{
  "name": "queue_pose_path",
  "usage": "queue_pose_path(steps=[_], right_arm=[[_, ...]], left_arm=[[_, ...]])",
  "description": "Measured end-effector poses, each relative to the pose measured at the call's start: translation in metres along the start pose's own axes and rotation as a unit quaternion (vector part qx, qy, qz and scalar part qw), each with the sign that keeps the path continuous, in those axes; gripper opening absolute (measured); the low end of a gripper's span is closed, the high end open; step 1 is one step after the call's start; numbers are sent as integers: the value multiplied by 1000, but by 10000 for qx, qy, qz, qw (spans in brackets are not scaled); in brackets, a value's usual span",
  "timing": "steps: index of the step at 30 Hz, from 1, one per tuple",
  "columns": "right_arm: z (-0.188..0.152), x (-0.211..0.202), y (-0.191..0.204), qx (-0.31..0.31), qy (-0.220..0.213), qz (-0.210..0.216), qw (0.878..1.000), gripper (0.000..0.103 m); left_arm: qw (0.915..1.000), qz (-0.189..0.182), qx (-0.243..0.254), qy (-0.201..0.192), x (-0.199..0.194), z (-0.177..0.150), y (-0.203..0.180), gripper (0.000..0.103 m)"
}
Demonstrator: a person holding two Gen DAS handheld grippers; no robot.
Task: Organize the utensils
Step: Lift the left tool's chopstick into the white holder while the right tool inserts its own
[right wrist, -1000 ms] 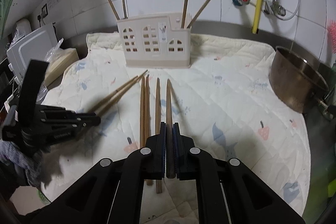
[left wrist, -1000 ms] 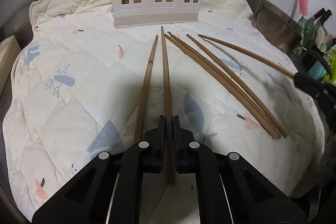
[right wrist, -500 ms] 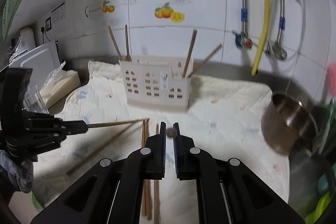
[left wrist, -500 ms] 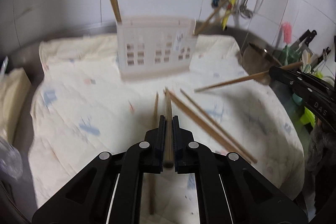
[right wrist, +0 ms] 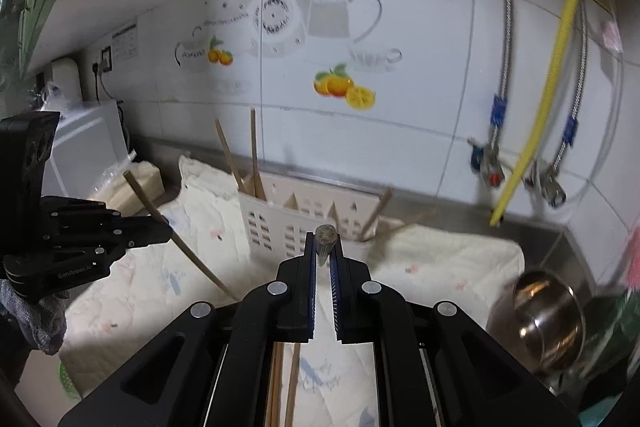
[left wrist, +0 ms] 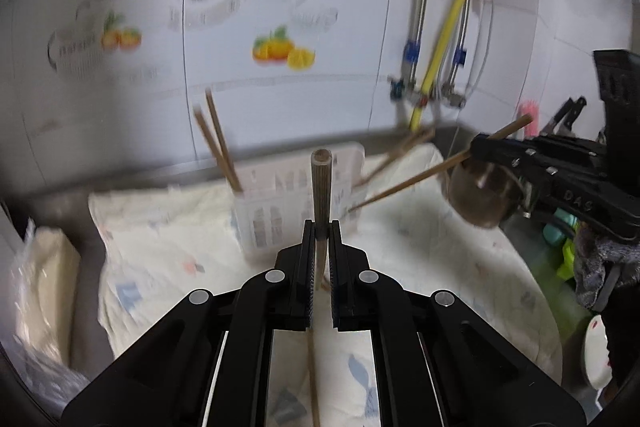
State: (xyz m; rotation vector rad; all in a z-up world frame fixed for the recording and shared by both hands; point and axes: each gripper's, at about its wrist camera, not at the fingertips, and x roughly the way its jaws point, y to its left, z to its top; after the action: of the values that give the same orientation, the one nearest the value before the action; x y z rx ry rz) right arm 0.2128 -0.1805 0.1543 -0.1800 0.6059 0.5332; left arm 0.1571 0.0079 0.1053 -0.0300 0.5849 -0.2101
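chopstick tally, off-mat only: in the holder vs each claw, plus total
Chopsticks standing in holder: 4 (left pair, right pair)
Chopstick in left claw: 1
Chopstick in right claw: 1
Total: 6
Those on the mat are mostly hidden, not counted.

We see the utensil holder (right wrist: 316, 223) on the quilted mat (right wrist: 440, 259), chopsticks (right wrist: 240, 163) standing in it, a steel pot (right wrist: 548, 319) to its right.
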Motion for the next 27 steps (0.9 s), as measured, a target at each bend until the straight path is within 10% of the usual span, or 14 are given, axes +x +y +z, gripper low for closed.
queue_pose_path(steps=[13,27], right_arm=[[50,4,-22,58,-11,-101,9999,6],[84,35,-34,326,-501,-217,9980,6]], left_arm=[[9967,375,55,-724,-10,84,22,5],[9983,563,-72,-120,60,76,47,5]])
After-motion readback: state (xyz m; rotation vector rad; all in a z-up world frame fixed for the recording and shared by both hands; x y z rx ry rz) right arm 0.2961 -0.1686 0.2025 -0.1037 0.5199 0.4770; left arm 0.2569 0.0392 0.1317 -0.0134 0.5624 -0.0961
